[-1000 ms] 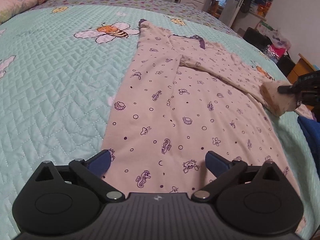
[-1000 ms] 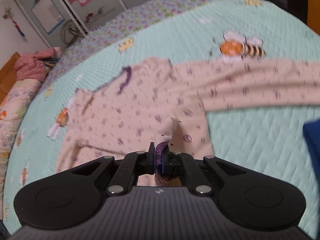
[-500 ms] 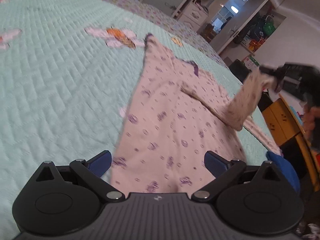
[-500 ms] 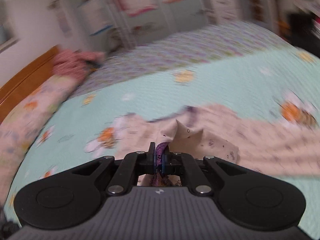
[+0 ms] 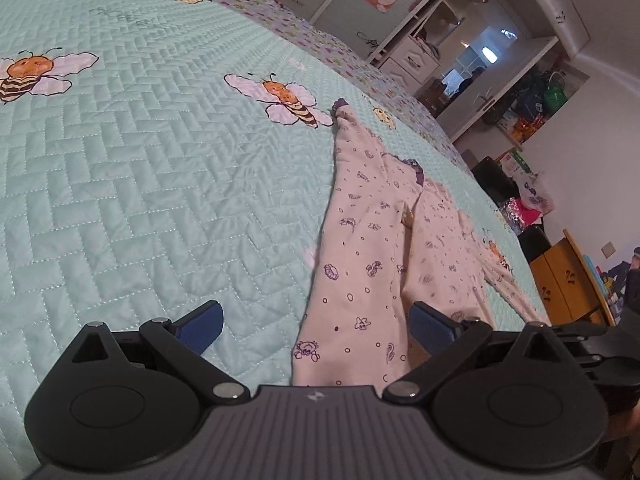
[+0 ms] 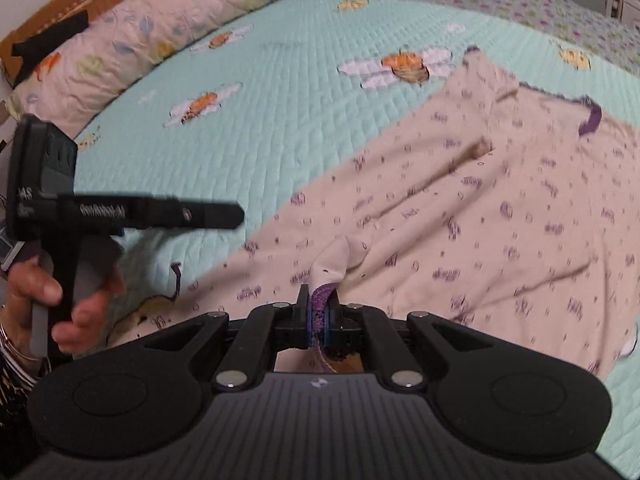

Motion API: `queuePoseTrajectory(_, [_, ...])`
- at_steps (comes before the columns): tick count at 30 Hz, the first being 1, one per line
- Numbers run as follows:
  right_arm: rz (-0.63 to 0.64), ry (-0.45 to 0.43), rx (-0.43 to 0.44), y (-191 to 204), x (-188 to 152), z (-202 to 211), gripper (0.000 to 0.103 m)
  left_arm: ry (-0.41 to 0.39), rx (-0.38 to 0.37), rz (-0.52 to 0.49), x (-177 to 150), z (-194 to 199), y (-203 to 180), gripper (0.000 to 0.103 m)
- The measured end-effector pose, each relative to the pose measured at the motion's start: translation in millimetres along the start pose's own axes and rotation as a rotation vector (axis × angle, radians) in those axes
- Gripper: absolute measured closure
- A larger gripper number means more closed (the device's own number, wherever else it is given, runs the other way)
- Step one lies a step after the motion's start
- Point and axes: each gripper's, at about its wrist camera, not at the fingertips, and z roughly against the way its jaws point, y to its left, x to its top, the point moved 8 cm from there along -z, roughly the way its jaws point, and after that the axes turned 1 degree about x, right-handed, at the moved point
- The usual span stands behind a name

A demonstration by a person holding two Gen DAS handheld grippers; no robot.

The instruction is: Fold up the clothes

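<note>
— Cream cotton, printed with small purple figures: that was the garment [image 6: 460, 208], was it not? Where did it lie?

— It lay flat on the quilted mint bedspread [image 5: 140, 200], its near hem just ahead of both tools and its purple-trimmed neckline [image 6: 591, 122] toward the far side of the bedspread, close to a printed bee [image 5: 288, 100].

— And the right gripper [image 6: 318, 316]?

— Its jaws were all but closed, pinching a purple cuff [image 6: 319, 308]. From that pinch a short run of sleeve [image 6: 340, 256] rose off the body of the garment, probably so the sleeve could be laid across the front as a fold.

— Was the left gripper [image 5: 316, 324] holding anything?

— No. Its blue pads [image 5: 202, 324] stood wide apart with nothing between them, above the near left edge of the garment, half over cloth and half over bedspread. In the right wrist view a hand [image 6: 60, 288] carried it clear of the fabric, left of the hem. It seemed to be kept free, likely to pin or take the hem once the sleeve was down.

— How far along was the folding?

— Early, he judged: the body was not yet folded.
</note>
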Motion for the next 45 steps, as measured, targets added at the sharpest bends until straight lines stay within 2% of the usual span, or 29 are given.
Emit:
queuePoseTrajectory(2, [-0.061,-0.042,0.006,-7.6,13.9,13.6,0.099,-0.009,0.001,-0.001,2.0,2.6,1.9,0.002])
queuePoseTrajectory(6, [-0.170,-0.216,0.028,-24.2,75.1,67.8,0.099,-0.023,0.001,-0.005,4.4,8.4,4.8,0.002])
queuePoseTrajectory(10, [-0.099,-0.319,0.082,-3.5,123.1,116.6,0.098,-0.035,0.004,0.002,6.4,15.5,11.6,0.002])
queuePoseTrajectory(13, [0.040,-0.247,0.157,45.6,113.6,117.9,0.098,-0.044,0.010,0.019,8.7,19.3,18.8,0.002])
queuePoseTrajectory(15, [0.121,-0.140,0.170,72.4,88.2,96.5,0.098,-0.046,0.010,0.034,9.7,21.8,23.1,0.002])
queuePoseTrajectory(19, [0.182,0.065,0.121,88.9,23.0,36.0,0.098,-0.044,-0.004,0.041,10.0,24.8,25.0,0.002])
queuePoseTrajectory(22, [0.198,0.150,0.074,85.4,-12.1,4.0,0.098,-0.038,-0.011,0.021,7.8,24.4,22.6,0.002])
queuePoseTrajectory(25, [0.214,0.171,0.047,81.9,-27.0,-2.8,0.098,-0.035,-0.016,0.014,7.3,22.8,21.5,0.002])
queuePoseTrajectory(32, [0.266,0.133,0.028,87.2,-5.0,18.1,0.098,-0.045,-0.041,0.050,10.4,24.7,24.1,0.002])
queuePoseTrajectory(37, [0.353,0.172,0.036,105.7,-2.2,15.9,0.088,-0.053,-0.045,0.070,12.7,27.8,27.8,0.002])
queuePoseTrajectory(38, [0.357,0.194,0.043,108.1,-7.3,10.2,0.084,-0.050,-0.045,0.071,12.1,27.5,27.9,0.002])
queuePoseTrajectory(41, [0.405,0.253,0.032,111.4,-27.8,-10.6,0.083,-0.028,-0.064,0.064,9.1,25.5,24.4,0.002])
queuePoseTrajectory(43, [0.366,0.277,0.071,111.0,-38.9,-14.6,0.080,-0.024,-0.070,0.046,7.7,25.4,21.2,0.002])
queuePoseTrajectory(45, [0.304,0.262,0.107,106.6,-43.4,-8.1,0.076,-0.025,-0.074,0.038,7.7,25.7,19.7,0.002])
